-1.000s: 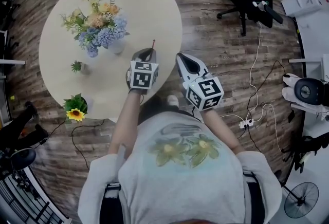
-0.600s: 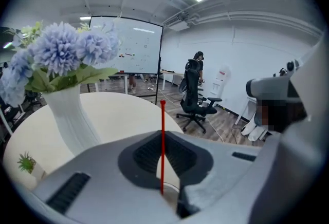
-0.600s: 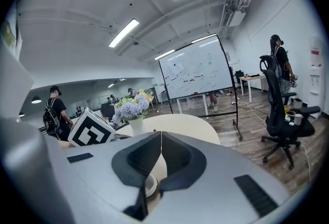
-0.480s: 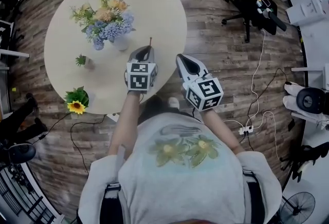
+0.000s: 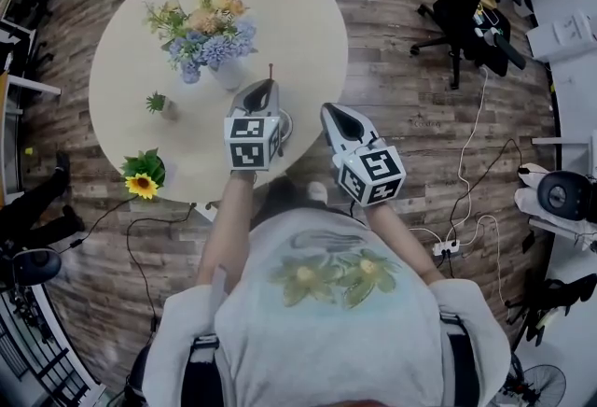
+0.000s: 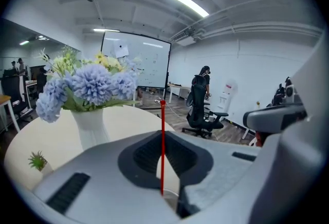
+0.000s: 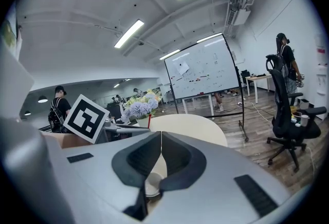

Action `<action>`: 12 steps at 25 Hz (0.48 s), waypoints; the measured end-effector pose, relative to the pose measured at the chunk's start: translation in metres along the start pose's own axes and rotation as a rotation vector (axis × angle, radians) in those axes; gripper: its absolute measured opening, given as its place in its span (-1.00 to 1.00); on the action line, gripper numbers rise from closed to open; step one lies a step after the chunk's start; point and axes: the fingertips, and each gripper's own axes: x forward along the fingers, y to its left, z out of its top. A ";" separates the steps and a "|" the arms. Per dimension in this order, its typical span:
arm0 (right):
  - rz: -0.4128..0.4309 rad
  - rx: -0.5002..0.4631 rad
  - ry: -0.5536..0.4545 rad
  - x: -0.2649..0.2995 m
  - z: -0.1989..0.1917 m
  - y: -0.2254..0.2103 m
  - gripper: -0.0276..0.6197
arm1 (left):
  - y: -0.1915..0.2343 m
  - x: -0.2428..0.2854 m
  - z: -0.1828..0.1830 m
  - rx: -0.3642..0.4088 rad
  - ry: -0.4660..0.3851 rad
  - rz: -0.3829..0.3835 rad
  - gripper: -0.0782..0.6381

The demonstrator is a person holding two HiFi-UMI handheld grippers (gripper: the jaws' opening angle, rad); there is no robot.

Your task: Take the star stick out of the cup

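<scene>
**Left tongs clamped on the stick, cup right below**

Left gripper [image 6: 162, 138] was clenched on the star stick [image 6: 162, 120], with the thin red shaft upright between the pads at centre frame. Right gripper [image 7: 161, 138] had its jaws pressed together on nothing and sat right of centre in the head view, beside the table [image 5: 289, 4] edge.

The cup [image 6: 171, 194] showed its white rim just under the left jaws, bottom centre. I couldn't tell whether the stick's lower end had cleared the rim. The flower vase [image 6: 90, 130] stood at left, apart from the stick.

My read on the pull: go straight up along the shaft with no tilt, so the end doesn't snag the rim and tip the cup. Hold the clamp firm, since a thin shaft probably pivots easily. If the cup drags along, the right gripper could steady it.
</scene>
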 end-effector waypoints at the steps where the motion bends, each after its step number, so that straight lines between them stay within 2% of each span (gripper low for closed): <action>1: 0.002 -0.001 -0.001 0.000 0.000 0.001 -0.86 | 0.000 -0.003 0.002 -0.005 -0.008 0.000 -0.74; 12: 0.041 -0.015 -0.004 0.000 -0.001 0.018 -0.86 | 0.000 -0.039 0.035 -0.021 -0.125 0.009 -0.74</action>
